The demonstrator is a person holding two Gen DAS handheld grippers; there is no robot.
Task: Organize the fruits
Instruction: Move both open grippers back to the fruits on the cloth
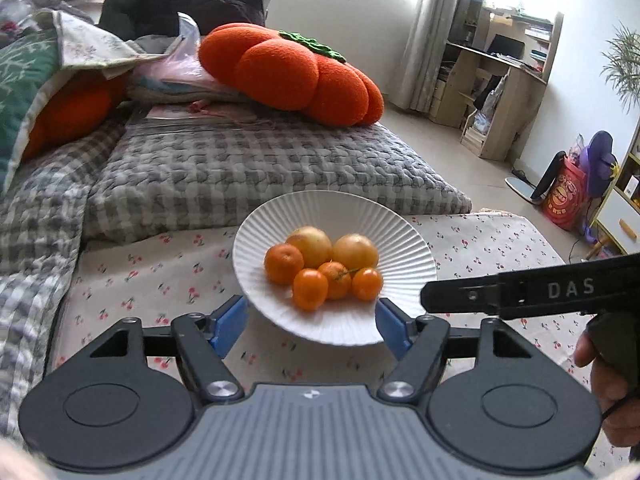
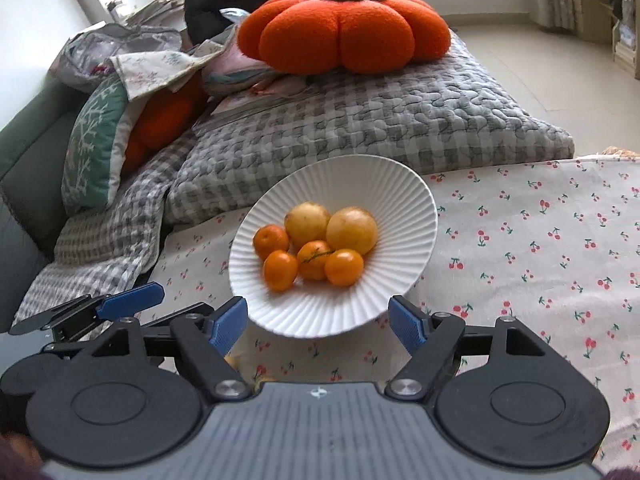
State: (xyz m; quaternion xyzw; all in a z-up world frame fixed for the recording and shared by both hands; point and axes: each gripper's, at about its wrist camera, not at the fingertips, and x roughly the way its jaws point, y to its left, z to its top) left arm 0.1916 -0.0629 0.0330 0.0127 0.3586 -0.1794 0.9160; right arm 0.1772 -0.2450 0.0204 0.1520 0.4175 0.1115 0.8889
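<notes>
Your cherry-print cloth worktop (image 2: 520, 240) carries the white ribbed ceramic plate (image 2: 404, 184) at centre frame, holding two yellow round fruits (image 2: 352, 230) and four small orange mandarins (image 2: 344, 267). Reach carelessly and you could tip its rim, rolling fruit off. Both your left hand-held gripper (image 1: 312, 326) and right hand-held gripper (image 2: 318, 322) gape empty, just below the plate.

Left gripper (image 1: 312, 326) jaws apart, right gripper (image 2: 318, 322) likewise

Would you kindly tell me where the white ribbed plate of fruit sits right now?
In both wrist views the white ribbed plate rests on the cherry-print cloth, centred just beyond the jaws, in front of the grey checked cushion.
</notes>
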